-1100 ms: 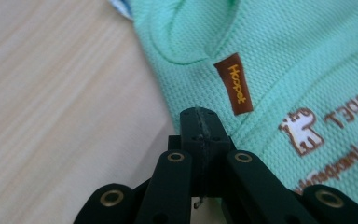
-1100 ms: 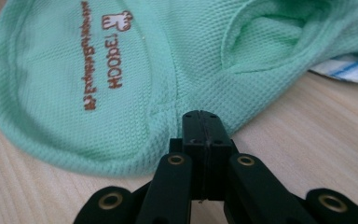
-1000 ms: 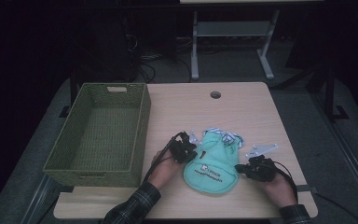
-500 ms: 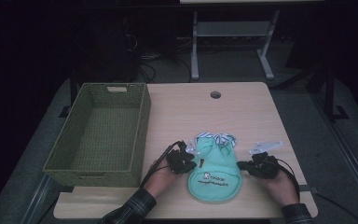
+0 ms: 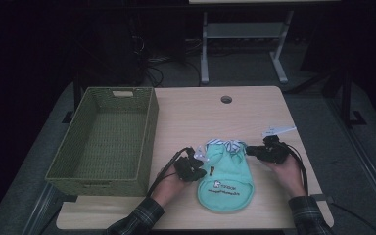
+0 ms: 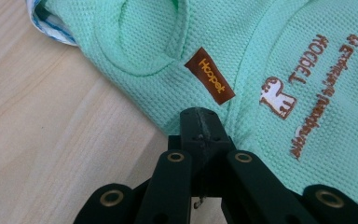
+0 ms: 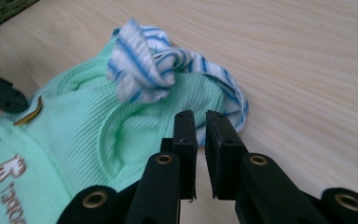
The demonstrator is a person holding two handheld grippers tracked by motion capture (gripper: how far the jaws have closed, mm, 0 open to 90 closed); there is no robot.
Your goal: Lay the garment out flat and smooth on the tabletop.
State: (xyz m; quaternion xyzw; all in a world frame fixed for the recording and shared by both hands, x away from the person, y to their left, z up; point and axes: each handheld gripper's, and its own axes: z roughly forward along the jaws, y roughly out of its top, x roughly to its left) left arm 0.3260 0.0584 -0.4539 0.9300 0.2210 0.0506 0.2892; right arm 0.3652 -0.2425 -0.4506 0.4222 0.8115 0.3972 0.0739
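A small mint-green pet shirt (image 5: 225, 178) lies flat near the table's front edge. It has a printed logo, a brown label (image 6: 209, 75) and a blue-striped collar (image 7: 144, 65) at its far end. My left gripper (image 5: 201, 171) is at the shirt's left edge. Its jaws are pressed together at the hem (image 6: 199, 116) just below the label. My right gripper (image 5: 250, 152) sits off the shirt's right side by the collar. Its jaws have just been opening, and the narrow gap at the tips (image 7: 196, 116) has nothing in it.
A woven green basket (image 5: 149, 132) with nothing in it stands on the left of the wooden table (image 5: 200, 117). A small white object (image 5: 279, 130) lies just beyond the right gripper. A cable hole (image 5: 226, 99) is near the far edge. A metal stand is on the floor behind.
The shirt has gone from lying slanted to lying straight, hem toward the person. My right gripper has let go and moved up the table to the collar end. The left has barely moved.
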